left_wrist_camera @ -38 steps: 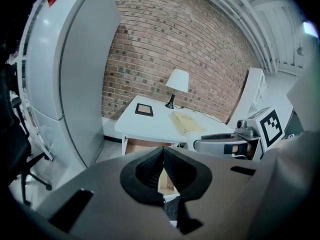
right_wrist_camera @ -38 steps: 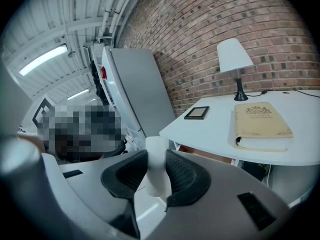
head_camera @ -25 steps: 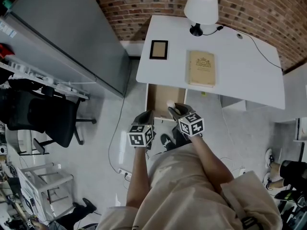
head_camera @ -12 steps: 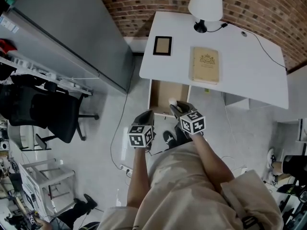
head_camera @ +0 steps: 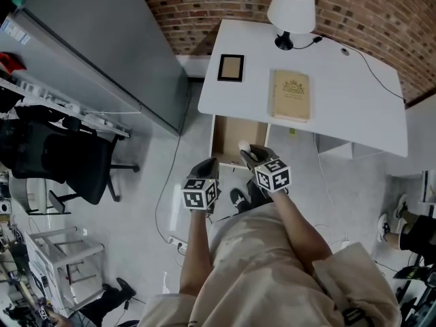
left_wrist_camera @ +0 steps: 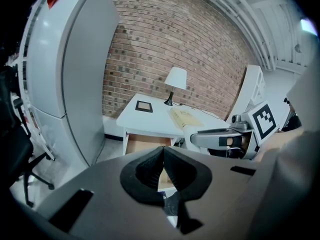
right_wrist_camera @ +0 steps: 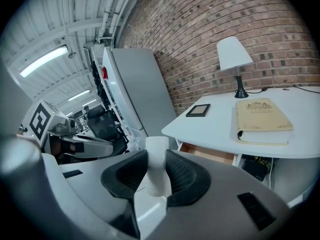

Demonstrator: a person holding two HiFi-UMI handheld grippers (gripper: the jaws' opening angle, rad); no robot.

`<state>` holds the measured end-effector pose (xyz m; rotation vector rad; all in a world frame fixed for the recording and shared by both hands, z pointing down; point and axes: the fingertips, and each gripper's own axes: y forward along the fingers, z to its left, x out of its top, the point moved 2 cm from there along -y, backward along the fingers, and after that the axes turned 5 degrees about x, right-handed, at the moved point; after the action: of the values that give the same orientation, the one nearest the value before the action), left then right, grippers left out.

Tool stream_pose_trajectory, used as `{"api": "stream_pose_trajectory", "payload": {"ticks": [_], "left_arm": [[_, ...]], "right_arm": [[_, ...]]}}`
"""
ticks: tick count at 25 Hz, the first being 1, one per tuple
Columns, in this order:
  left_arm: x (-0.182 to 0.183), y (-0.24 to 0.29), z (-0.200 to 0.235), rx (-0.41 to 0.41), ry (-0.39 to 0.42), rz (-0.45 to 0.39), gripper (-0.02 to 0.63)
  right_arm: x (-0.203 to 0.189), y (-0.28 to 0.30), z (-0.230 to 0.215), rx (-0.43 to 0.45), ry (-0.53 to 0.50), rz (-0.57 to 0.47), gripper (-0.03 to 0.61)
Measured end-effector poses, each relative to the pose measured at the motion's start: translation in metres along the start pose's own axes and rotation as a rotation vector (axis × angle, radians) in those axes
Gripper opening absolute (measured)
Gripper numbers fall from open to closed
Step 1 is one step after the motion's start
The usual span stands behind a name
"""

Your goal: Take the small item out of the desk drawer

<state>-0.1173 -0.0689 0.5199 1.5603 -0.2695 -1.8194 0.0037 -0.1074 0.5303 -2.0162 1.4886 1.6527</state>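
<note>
Right gripper [right_wrist_camera: 156,157] is clamped on the small white cylinder [right_wrist_camera: 156,145]. From the head view it sits over the front lip of the open wooden drawer [head_camera: 231,137], which pokes out past the white desk's [head_camera: 347,94] near edge at its left end. Left gripper [left_wrist_camera: 162,158] has its jaws pressed together on nothing, over bare grey floor [head_camera: 170,182]. There's free floor between the drawer and the tall grey cabinet [head_camera: 102,53]. The drawer's back is tucked under the desktop, and the pads cover the cylinder's lower sides.

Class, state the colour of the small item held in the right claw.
White. The small item shows best in the right gripper view.
</note>
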Motion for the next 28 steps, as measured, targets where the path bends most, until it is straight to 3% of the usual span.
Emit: {"api": "stream_pose_trajectory", "payload": {"ticks": [10,14,22,28], "left_arm": [[0.001,-0.001,0.001,0.018,0.049,-0.011,0.017],[-0.001,-0.001,-0.003,-0.026,0.069,-0.004,0.017],[-0.002,0.004,-0.017,-0.073,0.185,0.022,0.017],[-0.003,0.006,-0.021,-0.095,0.179,0.021,0.017]], "right_arm": [[-0.006,-0.002,-0.007,0.015,-0.042,0.059,0.140],[-0.010,-0.005,-0.014,0.009,-0.062,0.086,0.140],[-0.014,-0.012,-0.026,0.019,-0.062,0.107,0.140],[-0.016,-0.007,-0.019,0.046,-0.065,0.108,0.140]]}}
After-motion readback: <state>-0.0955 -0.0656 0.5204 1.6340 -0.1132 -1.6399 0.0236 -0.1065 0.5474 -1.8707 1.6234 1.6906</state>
